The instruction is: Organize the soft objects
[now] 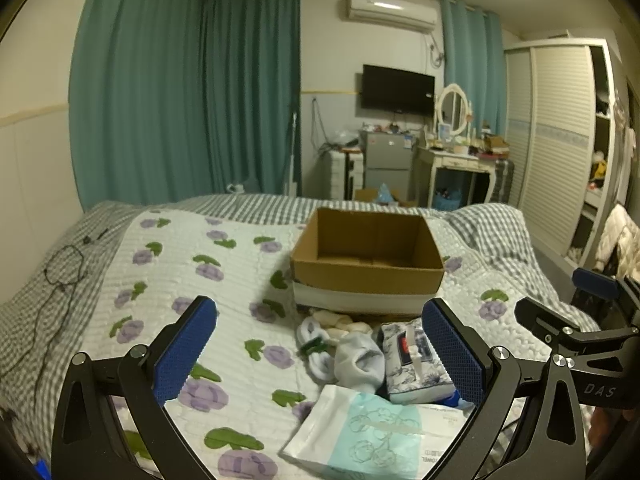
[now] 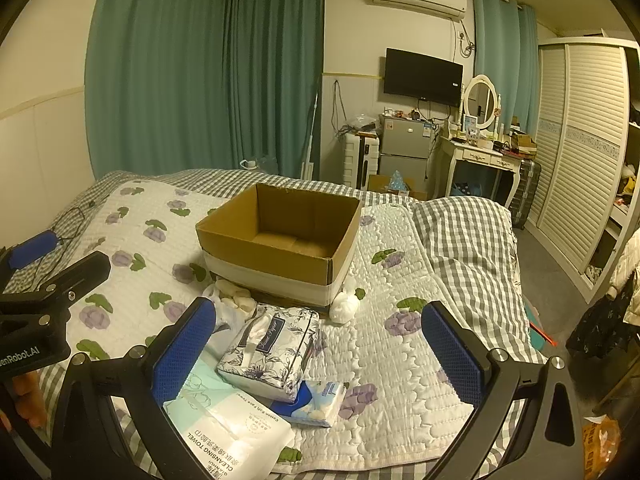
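An open, empty cardboard box (image 1: 366, 254) (image 2: 280, 240) stands on the quilted bed. In front of it lie a floral tissue pack (image 1: 414, 360) (image 2: 270, 346), a pale blue sock (image 1: 358, 360), a white sock pair with a green clip (image 1: 314, 346), a cream soft item (image 1: 340, 320) (image 2: 236, 296), a cleansing towel pack (image 1: 360, 436) (image 2: 228, 432), a small blue tissue pack (image 2: 316, 398) and a white ball-like item (image 2: 344, 306). My left gripper (image 1: 320, 356) is open and empty above the pile. My right gripper (image 2: 318, 354) is open and empty over the tissue pack.
The flowered quilt (image 1: 192, 288) covers a grey checked bed (image 2: 464, 232). A black cable (image 1: 60, 276) lies at the bed's left. A wardrobe (image 2: 580, 152), dresser and small fridge (image 2: 404, 148) stand beyond the bed. The other gripper shows at each view's edge.
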